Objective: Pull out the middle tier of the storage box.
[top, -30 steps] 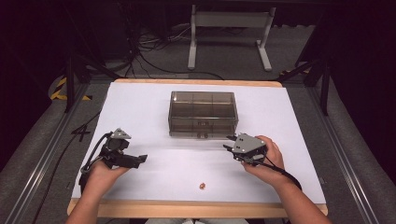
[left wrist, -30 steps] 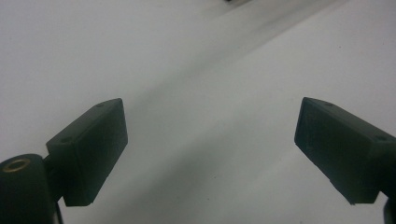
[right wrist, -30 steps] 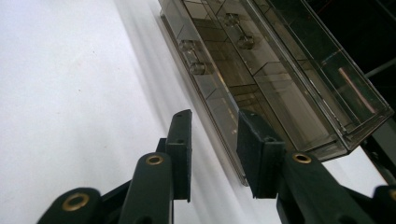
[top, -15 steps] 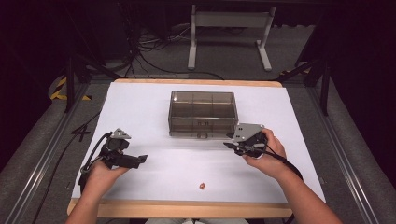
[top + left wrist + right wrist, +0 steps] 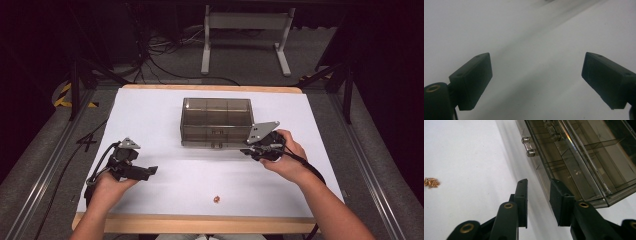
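Note:
A smoky see-through drawer box (image 5: 216, 120) stands at the middle of the white table (image 5: 150, 115). Its lower drawer has a small clear handle (image 5: 528, 147). My right gripper (image 5: 246, 151) is at the box's front right corner, with its jaws a little apart and nothing between them. In the right gripper view the jaws of the right gripper (image 5: 539, 183) point along the front face of the box (image 5: 584, 157). My left gripper (image 5: 150, 171) rests low at the left of the table. It stands wide open over bare white surface, as the left gripper (image 5: 536, 75) view confirms. A tiny gold chain (image 5: 216, 199) lies near the front edge.
The gold chain (image 5: 431, 182) lies well to the left of the right jaws in the right gripper view. Beyond the table's far edge stand a grey floor, cables and a metal stand (image 5: 245, 30). Rails run along both sides of the table.
My right gripper has moved forward and slightly left, up to the box's front right corner, and tilted. The left gripper has stayed where it was.

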A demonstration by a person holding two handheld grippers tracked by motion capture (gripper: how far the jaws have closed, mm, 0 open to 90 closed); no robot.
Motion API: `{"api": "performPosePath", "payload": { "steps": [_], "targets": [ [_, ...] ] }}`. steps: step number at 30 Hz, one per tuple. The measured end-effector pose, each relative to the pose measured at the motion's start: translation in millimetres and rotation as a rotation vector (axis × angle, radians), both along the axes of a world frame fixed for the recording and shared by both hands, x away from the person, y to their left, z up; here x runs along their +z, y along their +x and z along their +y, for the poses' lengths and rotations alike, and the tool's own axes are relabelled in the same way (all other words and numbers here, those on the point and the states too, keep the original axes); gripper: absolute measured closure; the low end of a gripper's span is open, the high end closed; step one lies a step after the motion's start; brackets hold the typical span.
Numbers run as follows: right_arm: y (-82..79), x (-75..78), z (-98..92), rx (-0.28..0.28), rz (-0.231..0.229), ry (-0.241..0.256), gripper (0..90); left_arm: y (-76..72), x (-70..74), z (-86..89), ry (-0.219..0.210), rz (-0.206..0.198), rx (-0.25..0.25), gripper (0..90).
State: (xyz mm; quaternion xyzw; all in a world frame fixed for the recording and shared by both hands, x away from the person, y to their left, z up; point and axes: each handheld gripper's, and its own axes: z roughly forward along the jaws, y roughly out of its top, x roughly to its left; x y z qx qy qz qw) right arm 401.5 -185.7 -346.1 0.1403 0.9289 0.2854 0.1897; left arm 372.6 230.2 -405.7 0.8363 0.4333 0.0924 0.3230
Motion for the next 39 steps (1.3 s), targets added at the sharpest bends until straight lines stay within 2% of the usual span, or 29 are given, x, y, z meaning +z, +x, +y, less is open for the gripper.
{"api": "performPosePath", "payload": {
  "steps": [6, 16, 21, 26, 31, 39],
  "targets": [
    [11.7, 4.1, 1.5, 0.001, 0.044, -0.024, 68.3, 0.1, 0.0, 0.1, -0.003, -0.001, 0.000, 10.3],
    [26.2, 7.6, 8.3, 0.022, 0.086, -0.078, 66.8, 0.4, -0.2, 0.5, 0.002, -0.001, -0.002, 10.3],
    [30.4, 8.4, 13.5, 0.030, 0.092, -0.121, 66.7, 0.5, -0.3, 0.5, -0.002, 0.004, -0.001, 10.3],
    [35.9, 9.2, 16.8, 0.043, 0.102, -0.134, 66.5, 0.7, -0.3, 1.2, -0.004, 0.003, 0.000, 10.3],
    [42.6, 6.7, 19.4, 0.057, 0.143, -0.158, 65.1, 0.8, -0.3, 1.9, -0.004, 0.001, 0.002, 10.1],
    [54.5, 0.9, 21.0, 0.059, 0.170, -0.190, 67.4, 0.9, -0.3, 2.0, -0.004, 0.001, 0.001, 10.1]
  ]
}}
